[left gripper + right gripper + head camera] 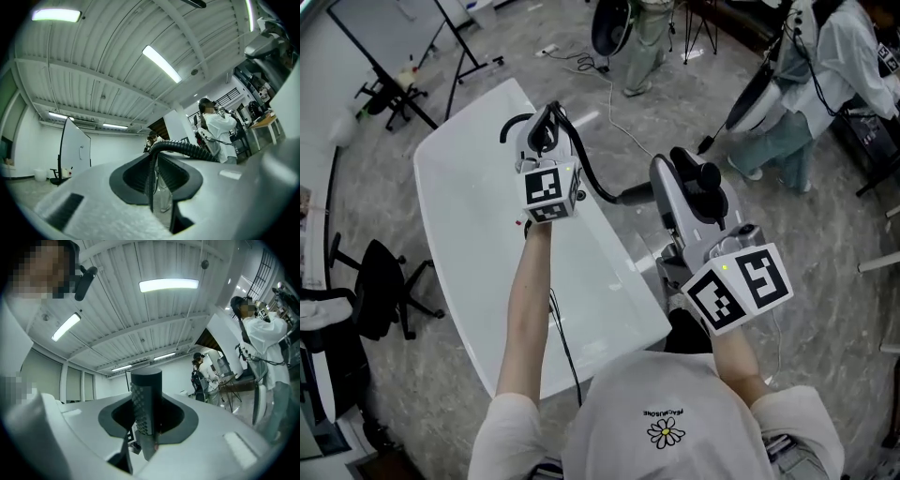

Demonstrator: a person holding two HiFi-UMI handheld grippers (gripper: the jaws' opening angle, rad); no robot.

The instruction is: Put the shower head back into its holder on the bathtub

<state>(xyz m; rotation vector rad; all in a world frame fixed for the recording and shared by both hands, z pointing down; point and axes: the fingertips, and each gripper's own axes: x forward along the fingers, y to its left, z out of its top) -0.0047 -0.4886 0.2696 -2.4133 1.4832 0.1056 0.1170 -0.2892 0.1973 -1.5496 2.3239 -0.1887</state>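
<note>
Item: shower head (146, 401), a dark handle with a dotted grip, standing upright between the jaws of my right claw (692, 184), which are set wide and closed on it. It sits at 1 o'clock from me, off the near right edge of the tub. Item: black ribbed hose (598, 186), pinched in the narrow jaws of my left claw (546, 136) at 11 o'clock, above the bathtub (478, 202). From there it sags toward 4 o'clock and runs on to the right claw. Status: head and hose are both in hand and lifted, but the head is not yet in its holder, so I judge the carry across and the seating are both left to do. Not located: the holder itself. No view shows me a bracket or cradle on the tub rim, and it may lie under my left claw or arm. Unclear: the spray face of the head, which is cut off by the jaws. The tub reads as one flat white sheet, its basin indistinct. Both claw cameras look up at the ceiling lights, not at the tub.
</note>
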